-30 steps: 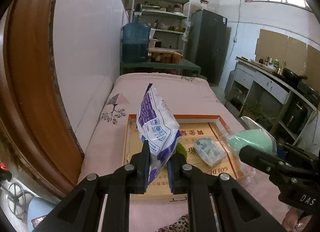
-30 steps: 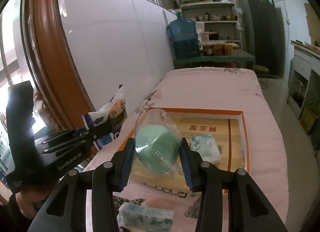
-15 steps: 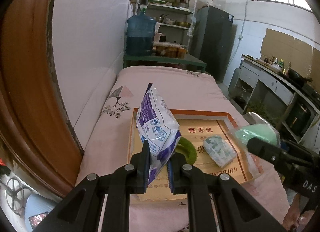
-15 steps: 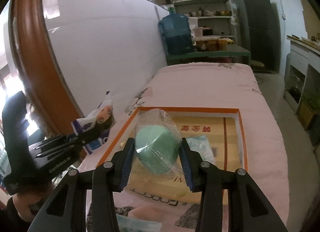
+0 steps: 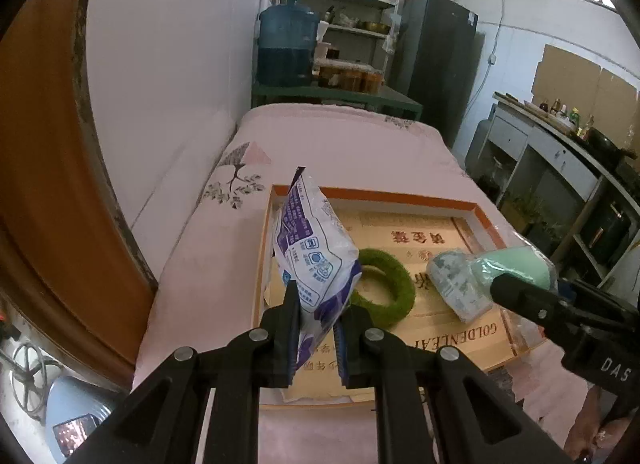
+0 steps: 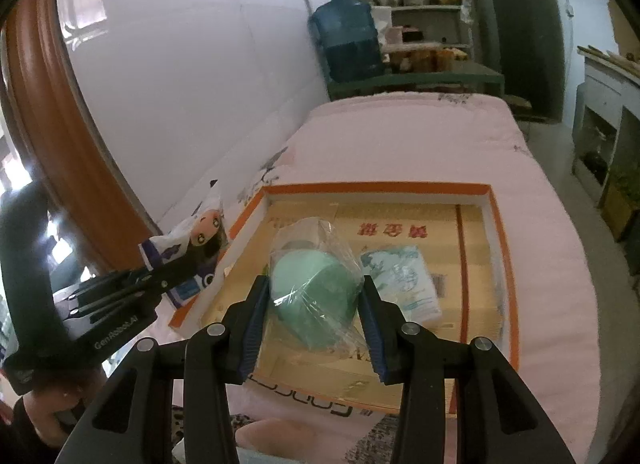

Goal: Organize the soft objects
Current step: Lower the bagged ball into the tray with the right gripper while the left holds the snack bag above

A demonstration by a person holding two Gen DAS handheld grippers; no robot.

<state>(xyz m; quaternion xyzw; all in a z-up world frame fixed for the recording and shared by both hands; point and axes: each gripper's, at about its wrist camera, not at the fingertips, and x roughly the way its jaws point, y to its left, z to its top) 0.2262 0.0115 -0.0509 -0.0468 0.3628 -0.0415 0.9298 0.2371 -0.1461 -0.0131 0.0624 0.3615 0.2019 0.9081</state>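
with the purple-and-white packet [image 5: 314,256] pinched by its lower end in the nearly shut left tool [image 5: 316,334] and the wrapped green sponge [image 6: 314,290] clamped in the half-open right tool [image 6: 314,328] above the orange-rimmed box [image 6: 502,232], either could be dropped outside it if released early.

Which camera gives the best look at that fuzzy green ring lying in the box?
The left wrist view. There the green ring lies in the orange-edged box, mostly visible, its left edge hidden behind the purple-and-white packet pinched in the left gripper. The right wrist view doesn't show it; the wrapped green sponge in the right gripper blocks that spot.
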